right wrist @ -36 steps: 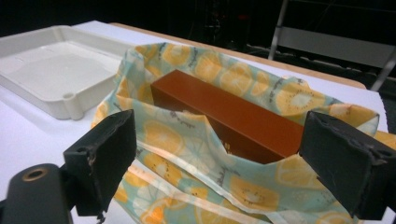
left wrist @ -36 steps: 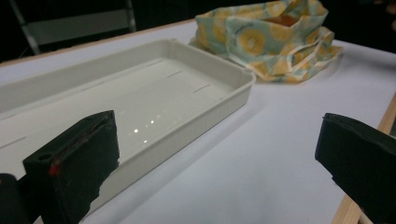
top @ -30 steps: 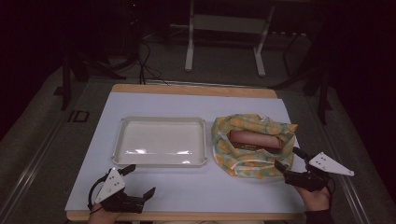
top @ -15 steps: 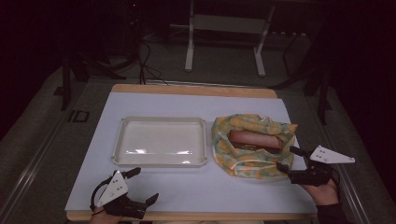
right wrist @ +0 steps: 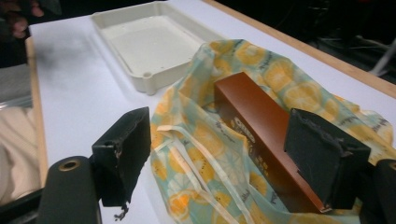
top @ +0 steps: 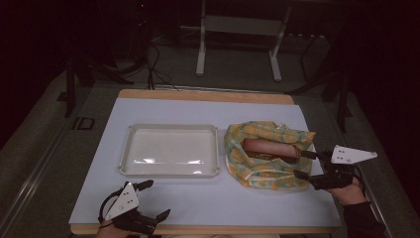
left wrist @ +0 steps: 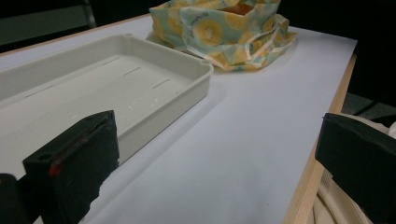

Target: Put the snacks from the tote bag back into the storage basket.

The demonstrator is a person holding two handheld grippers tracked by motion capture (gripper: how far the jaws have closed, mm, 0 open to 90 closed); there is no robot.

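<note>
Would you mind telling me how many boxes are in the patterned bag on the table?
1. A brown box lies lengthwise in the open yellow-patterned bag, right of the white tray. The bag's folds could hide something smaller.

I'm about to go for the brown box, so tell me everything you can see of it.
The brown box is long and narrow, reddish-brown with a smooth, card-like look and pale print on its side that is too small to read. It looks closed and undamaged. It lies flat inside the open yellow-patterned bag, on the right part of the table, with the bag's film under and around it and its top uncovered. The right gripper is open at its near end; whether a jaw touches it, I cannot tell.
</note>
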